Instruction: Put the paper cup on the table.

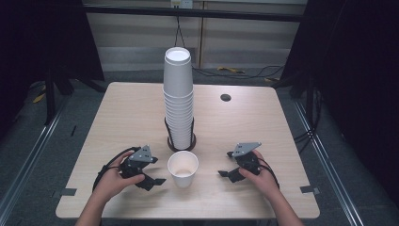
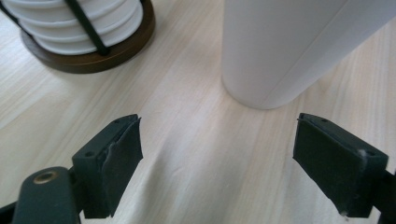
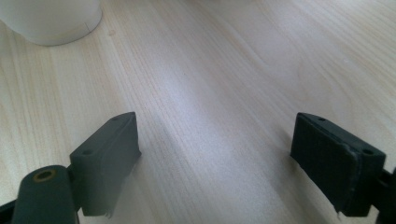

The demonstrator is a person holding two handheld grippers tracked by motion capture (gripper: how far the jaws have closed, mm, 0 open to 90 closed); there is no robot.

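1. While you are holding both grippers low over the table (image 1: 122, 113), the single paper cup (image 1: 183, 168) is standing upright between them, mouth up, just in front of the cup stack (image 1: 178, 96).
2. Your left gripper (image 1: 153, 181) is pointing at the cup from its left — jaws standing apart with bare tabletop between them, cup base just beyond the tips, not touching.
3. Your right gripper (image 1: 226, 173) is sitting to the cup's right, a little further off — jaws spread wide, gripping nothing.
4. The stack is sitting in a dark wire holder (image 1: 181, 140) on a round brown base, near the table's middle.
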